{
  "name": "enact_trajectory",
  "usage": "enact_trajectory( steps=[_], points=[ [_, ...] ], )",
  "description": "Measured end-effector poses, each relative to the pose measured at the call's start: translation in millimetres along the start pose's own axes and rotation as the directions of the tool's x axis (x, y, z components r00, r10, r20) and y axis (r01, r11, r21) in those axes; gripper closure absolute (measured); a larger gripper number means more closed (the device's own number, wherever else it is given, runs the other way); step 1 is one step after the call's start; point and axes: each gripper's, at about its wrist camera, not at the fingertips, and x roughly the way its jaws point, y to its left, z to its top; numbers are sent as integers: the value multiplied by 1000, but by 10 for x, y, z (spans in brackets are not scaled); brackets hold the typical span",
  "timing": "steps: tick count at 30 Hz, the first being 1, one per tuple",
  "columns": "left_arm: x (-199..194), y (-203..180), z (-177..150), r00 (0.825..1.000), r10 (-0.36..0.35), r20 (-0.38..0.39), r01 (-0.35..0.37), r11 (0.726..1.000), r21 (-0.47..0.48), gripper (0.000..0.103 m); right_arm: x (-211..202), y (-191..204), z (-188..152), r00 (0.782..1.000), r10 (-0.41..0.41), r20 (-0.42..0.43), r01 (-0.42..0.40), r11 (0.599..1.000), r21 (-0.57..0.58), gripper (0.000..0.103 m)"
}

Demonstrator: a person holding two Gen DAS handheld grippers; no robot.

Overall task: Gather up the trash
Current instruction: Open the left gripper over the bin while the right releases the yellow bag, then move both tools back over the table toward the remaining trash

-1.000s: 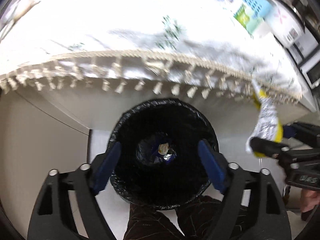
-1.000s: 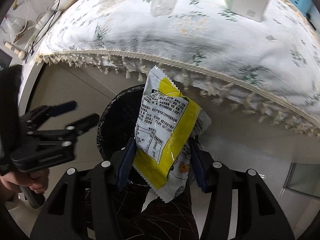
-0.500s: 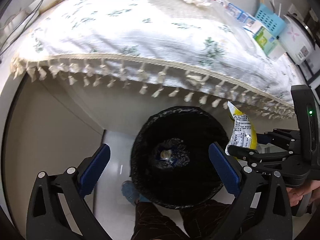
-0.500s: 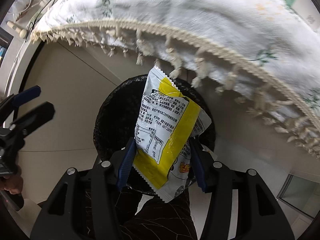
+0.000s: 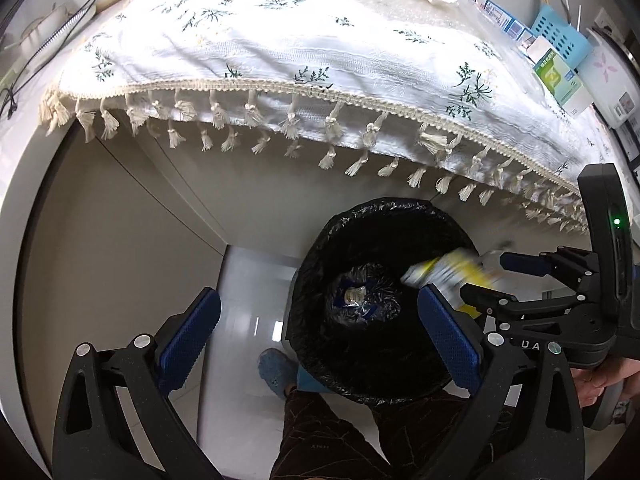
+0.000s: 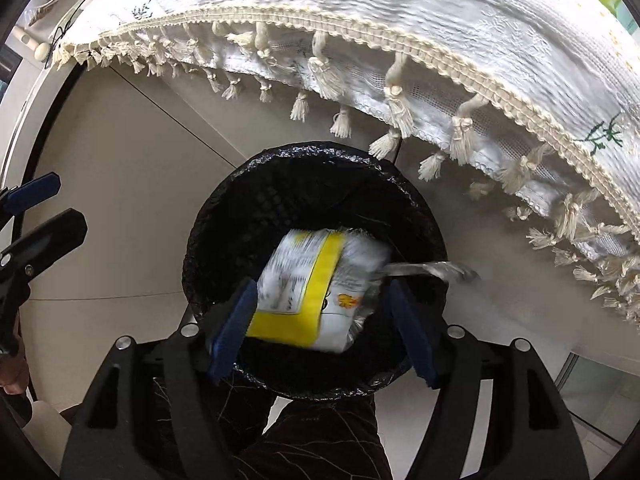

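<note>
Yellow-white snack wrapper [image 6: 316, 292] blurred, tilted over black-lined bin [image 6: 224, 216].

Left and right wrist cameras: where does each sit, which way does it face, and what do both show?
Left wrist view: sits on the left gripper, looks steeply down past the fringed white tablecloth into the black-lined round trash bin; open blue-padded fingers, a trouser leg, the right gripper.
Right wrist view: sits on the right gripper, faces down over the bin; its jaws have just opened, the yellow-and-white snack wrapper blurred between them; a trouser leg and a hand show.
Shared: bin, wrapper, tablecloth, each other's gripper.
</note>
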Motion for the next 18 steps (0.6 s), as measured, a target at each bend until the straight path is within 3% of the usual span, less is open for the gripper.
enact_trajectory(
  steps=[12, 18],
  points=[
    [-44, -61, 167, 1000, 2, -12, -2, 1000, 24, 6, -304, -201, -85, 997, -74, 38, 72, 996, 49, 14],
    [-336, -133, 394, 999, -38, 22, 38, 999, -2, 6, -744, -327, -137, 991, -101, 91, 94, 992, 86, 12]
  ],
)
